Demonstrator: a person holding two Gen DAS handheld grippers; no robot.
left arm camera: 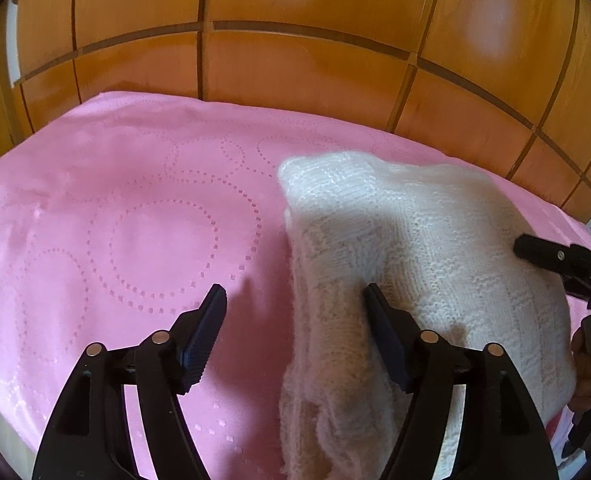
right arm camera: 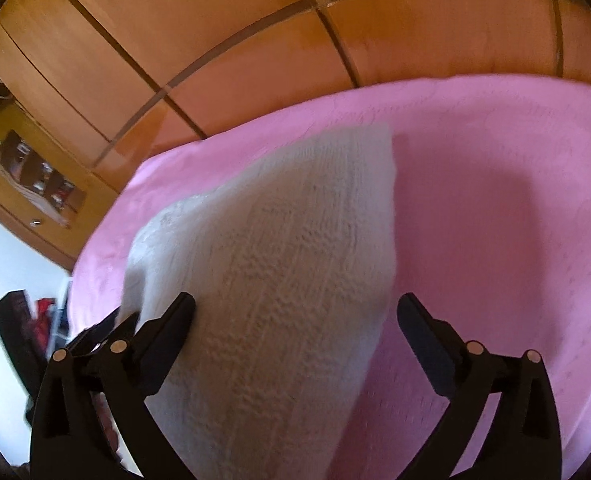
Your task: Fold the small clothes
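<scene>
Pink bedspread (left arm camera: pixel 115 220), stitched with dotted circles, is spread over the bed in front of an orange wooden panelled wardrobe (left arm camera: pixel 295 68). Left gripper (left arm camera: pixel 295 300): jaws apart, clamped on nothing; the left edge of the garment is seen between the fingers, with one finger resting against the knit. White knitted garment (left arm camera: pixel 415 248): laid on the bedspread toward the right of the left wrist view, already doubled into a thick, soft bundle, fluffy, ribbed and block-patterned, its near end loose and rumpled. Right gripper (right arm camera: pixel 295 308): jaws spread wide, straddling the garment's near end without pressing it. Risk noted: the springy knit is judged likely to unfold or bulge once left unheld; a finger could snag the open stitches and drag the fold askew.
</scene>
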